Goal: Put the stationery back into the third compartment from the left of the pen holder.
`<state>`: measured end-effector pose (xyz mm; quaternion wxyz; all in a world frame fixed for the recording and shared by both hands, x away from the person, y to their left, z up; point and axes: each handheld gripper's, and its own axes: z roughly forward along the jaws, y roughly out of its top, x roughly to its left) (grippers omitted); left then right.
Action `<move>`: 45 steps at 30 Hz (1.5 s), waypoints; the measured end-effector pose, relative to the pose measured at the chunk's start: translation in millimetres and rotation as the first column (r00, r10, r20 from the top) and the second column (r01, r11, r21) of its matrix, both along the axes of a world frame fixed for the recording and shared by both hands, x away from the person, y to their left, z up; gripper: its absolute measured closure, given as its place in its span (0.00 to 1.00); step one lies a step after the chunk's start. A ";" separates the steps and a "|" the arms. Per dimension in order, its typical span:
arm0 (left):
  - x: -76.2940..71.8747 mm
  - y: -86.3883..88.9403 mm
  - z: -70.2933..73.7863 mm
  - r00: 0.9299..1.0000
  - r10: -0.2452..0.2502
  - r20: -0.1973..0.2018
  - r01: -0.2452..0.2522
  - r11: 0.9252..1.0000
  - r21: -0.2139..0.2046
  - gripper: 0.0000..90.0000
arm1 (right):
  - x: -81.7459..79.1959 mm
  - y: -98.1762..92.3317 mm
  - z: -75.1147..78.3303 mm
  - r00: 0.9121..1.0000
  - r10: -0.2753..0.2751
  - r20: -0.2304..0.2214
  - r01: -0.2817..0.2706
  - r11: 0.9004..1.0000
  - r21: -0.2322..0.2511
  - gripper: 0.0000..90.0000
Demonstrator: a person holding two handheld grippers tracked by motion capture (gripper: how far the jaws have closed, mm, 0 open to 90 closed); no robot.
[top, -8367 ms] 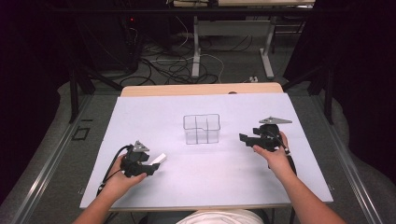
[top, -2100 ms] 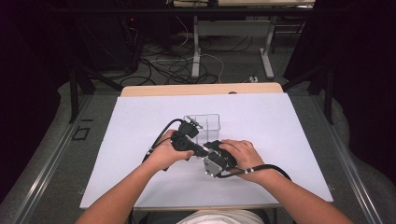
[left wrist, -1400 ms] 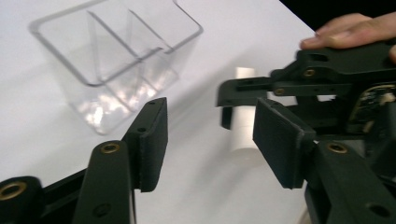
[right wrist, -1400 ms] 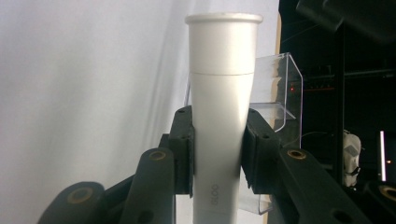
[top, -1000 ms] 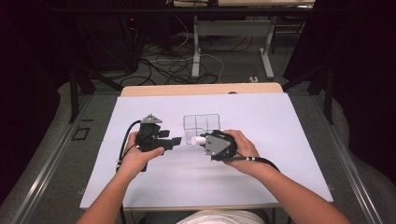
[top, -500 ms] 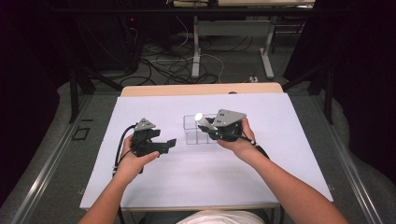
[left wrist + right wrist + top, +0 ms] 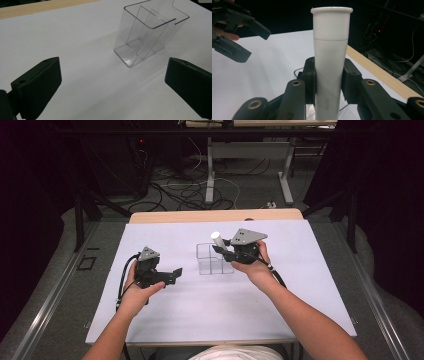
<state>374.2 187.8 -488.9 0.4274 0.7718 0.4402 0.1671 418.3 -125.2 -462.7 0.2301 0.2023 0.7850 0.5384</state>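
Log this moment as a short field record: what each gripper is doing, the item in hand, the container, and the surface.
Right gripper: shut on the white tube, above the organizer
White tube: upright, cap end up, "GLOO" printed low on its side
Left gripper: jaws just opening, nothing between them
Clear organizer: transparent, divided into compartments; those in view look empty
Table: white top, wooden strip along its far edge

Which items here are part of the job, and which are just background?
In the job:
- white glue stick tube, clamped upright in the right tool
- clear divided organizer box, just under the tube
- left tool, jaws just opened, nothing between them

Lying about:
- floor cables
- desk legs behind the table
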 end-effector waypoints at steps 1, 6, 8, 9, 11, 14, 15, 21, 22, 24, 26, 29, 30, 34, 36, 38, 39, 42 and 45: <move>-0.1 0.5 -0.4 1.000 0.005 -0.001 -0.005 1.000 0.001 0.01 | 0.7 -0.1 -0.4 1.000 -0.003 -0.005 0.003 1.000 -0.001 0.76; 0.8 4.3 -4.2 0.999 0.041 0.009 -0.041 0.999 0.010 0.01 | 3.6 0.5 -3.8 1.000 -0.023 -0.018 0.023 0.999 0.029 0.76; 0.5 6.6 -4.8 0.999 0.045 0.005 -0.045 0.999 0.012 0.01 | 4.8 0.4 -5.9 0.999 -0.031 -0.020 0.032 0.999 0.036 0.76; 0.1 7.1 -5.1 0.999 0.053 0.008 -0.053 0.999 0.011 0.01 | 5.5 -0.1 -6.7 0.999 -0.034 -0.021 0.035 0.999 0.029 0.76; -0.8 7.8 -5.2 0.998 0.060 0.011 -0.060 0.998 0.003 0.01 | 6.6 -0.7 -9.8 0.999 -0.046 -0.029 0.047 0.998 0.044 0.76; -1.3 8.6 -5.1 0.998 0.059 0.020 -0.059 0.998 0.001 0.01 | 8.2 -2.1 -14.8 0.997 -0.063 -0.036 0.065 0.996 0.056 0.76; -1.3 8.7 -5.4 0.998 0.060 0.024 -0.060 0.998 0.001 0.01 | 8.9 -2.7 -16.4 0.997 -0.065 -0.043 0.067 0.996 0.057 0.76; -0.1 8.7 -8.4 0.997 0.068 0.024 -0.068 0.998 -0.001 0.01 | 11.4 -4.9 -24.5 0.995 -0.077 -0.061 0.082 0.994 0.075 0.76; -0.2 8.7 -9.1 0.998 0.066 0.019 -0.066 0.998 0.002 0.01 | 11.6 -4.9 -26.0 0.995 -0.081 -0.059 0.086 0.993 0.077 0.76; -0.4 8.3 -9.9 0.998 0.067 0.011 -0.067 0.998 0.012 0.01 | 11.8 -5.7 -28.1 0.994 -0.081 -0.066 0.086 0.994 0.071 0.76; 0.1 7.8 -10.9 0.998 0.066 0.017 -0.066 0.998 0.009 0.01 | 11.9 -5.9 -30.8 0.993 -0.087 -0.075 0.093 0.993 0.079 0.76; 0.2 7.2 -12.0 0.998 0.063 0.010 -0.064 0.998 0.006 0.01 | 12.8 -6.0 -34.5 0.992 -0.096 -0.080 0.102 0.991 0.083 0.76; 0.3 7.0 -12.3 0.998 0.064 0.011 -0.064 0.998 0.006 0.01 | 13.0 -6.2 -35.2 0.992 -0.098 -0.086 0.104 0.991 0.079 0.76; 0.4 5.8 -13.9 0.998 0.061 -0.003 -0.061 0.998 0.008 0.01 | 14.4 -5.6 -38.4 0.991 -0.098 -0.090 0.104 0.992 0.072 0.76; 0.5 5.5 -14.1 0.998 0.060 -0.005 -0.060 0.998 0.011 0.01 | 14.8 -5.2 -40.9 0.991 -0.100 -0.091 0.106 0.992 0.072 0.76; 0.6 5.5 -14.2 0.998 0.060 -0.004 -0.060 0.998 0.008 0.01 | 15.0 -5.6 -42.9 0.990 -0.102 -0.099 0.110 0.991 0.079 0.76; 0.6 5.5 -14.3 0.998 0.060 -0.004 -0.060 0.998 0.008 0.01 | 15.6 -6.0 -43.5 0.990 -0.105 -0.099 0.114 0.990 0.083 0.76; 0.6 5.4 -14.6 0.998 0.061 -0.005 -0.061 0.998 0.010 0.01 | 17.0 -6.7 -44.1 0.989 -0.110 -0.096 0.118 0.990 0.081 0.76; 0.8 5.6 -14.5 0.998 0.059 -0.010 -0.059 0.998 0.012 0.01 | 18.4 -7.0 -44.8 0.988 -0.120 -0.101 0.129 0.988 0.083 0.76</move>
